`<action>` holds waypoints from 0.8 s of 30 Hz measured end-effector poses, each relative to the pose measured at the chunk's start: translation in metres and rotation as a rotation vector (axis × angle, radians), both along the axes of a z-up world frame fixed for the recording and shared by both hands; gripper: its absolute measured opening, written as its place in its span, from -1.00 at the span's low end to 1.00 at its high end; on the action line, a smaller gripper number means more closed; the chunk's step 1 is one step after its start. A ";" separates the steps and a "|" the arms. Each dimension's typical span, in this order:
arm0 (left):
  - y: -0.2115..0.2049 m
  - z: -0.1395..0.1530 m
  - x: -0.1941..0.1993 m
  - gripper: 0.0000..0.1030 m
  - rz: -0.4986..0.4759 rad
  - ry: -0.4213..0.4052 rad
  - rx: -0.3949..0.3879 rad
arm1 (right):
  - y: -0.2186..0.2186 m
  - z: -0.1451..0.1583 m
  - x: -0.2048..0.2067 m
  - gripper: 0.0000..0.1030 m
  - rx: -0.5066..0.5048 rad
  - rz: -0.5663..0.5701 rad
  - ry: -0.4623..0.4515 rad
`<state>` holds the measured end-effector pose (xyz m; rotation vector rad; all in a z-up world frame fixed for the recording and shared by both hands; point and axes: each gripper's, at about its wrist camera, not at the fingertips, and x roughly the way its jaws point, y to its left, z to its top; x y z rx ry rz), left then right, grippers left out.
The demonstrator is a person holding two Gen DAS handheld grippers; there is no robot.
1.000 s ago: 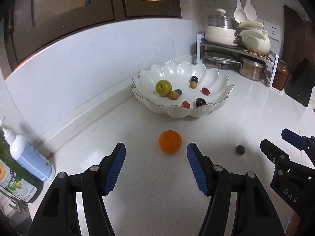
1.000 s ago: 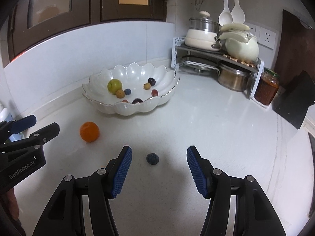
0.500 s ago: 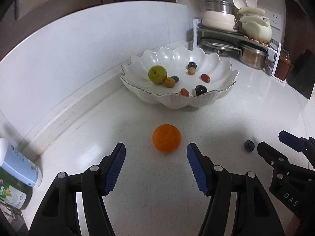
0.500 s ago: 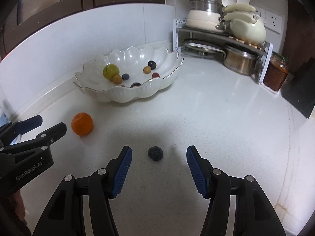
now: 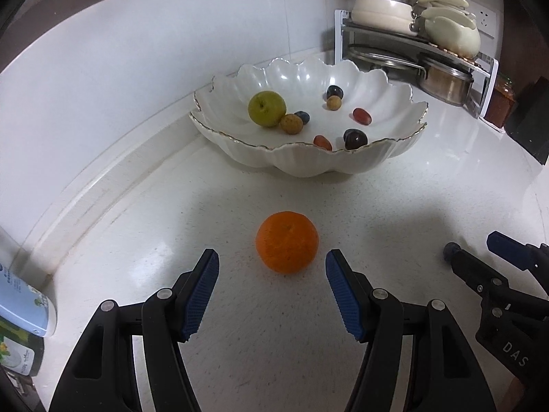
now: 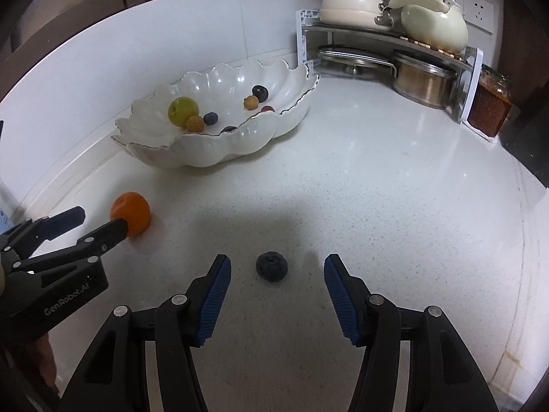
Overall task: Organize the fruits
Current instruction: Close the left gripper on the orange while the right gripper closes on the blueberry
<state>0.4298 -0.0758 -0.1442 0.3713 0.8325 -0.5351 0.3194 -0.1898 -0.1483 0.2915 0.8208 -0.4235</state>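
Observation:
An orange (image 5: 287,241) lies on the white counter just ahead of my open left gripper (image 5: 271,267), roughly level with its fingertips; it also shows in the right wrist view (image 6: 131,208). A dark blueberry (image 6: 271,265) lies between the tips of my open right gripper (image 6: 276,269), and shows in the left wrist view (image 5: 450,250). A white scalloped bowl (image 5: 377,158) stands beyond, holding a green apple (image 5: 267,107) and several small fruits. The bowl also shows in the right wrist view (image 6: 240,144).
A rack (image 6: 394,34) with pots and a kettle stands at the back right, a red jar (image 6: 490,103) beside it. Bottles (image 5: 20,312) stand at the far left by the wall. The counter edge runs along the right.
Both grippers have moved forward and down. The orange and the blueberry now sit closer to the fingertips. Both stay open.

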 end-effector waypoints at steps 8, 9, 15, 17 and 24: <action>-0.007 -0.008 0.011 0.25 -0.007 0.022 0.011 | -0.006 -0.010 0.007 0.08 0.034 -0.005 0.018; -0.008 -0.008 0.012 0.25 -0.008 0.025 0.012 | -0.006 -0.010 0.007 0.07 0.033 -0.006 0.018; -0.012 -0.012 0.016 0.24 -0.009 0.033 0.016 | -0.007 -0.011 0.011 -0.01 0.026 0.000 0.015; -0.012 -0.014 0.018 0.24 -0.009 0.042 0.014 | -0.008 -0.012 0.012 -0.04 0.030 0.003 0.020; -0.013 -0.016 0.020 0.06 -0.010 0.053 0.013 | -0.007 -0.016 0.014 -0.20 0.032 0.011 0.032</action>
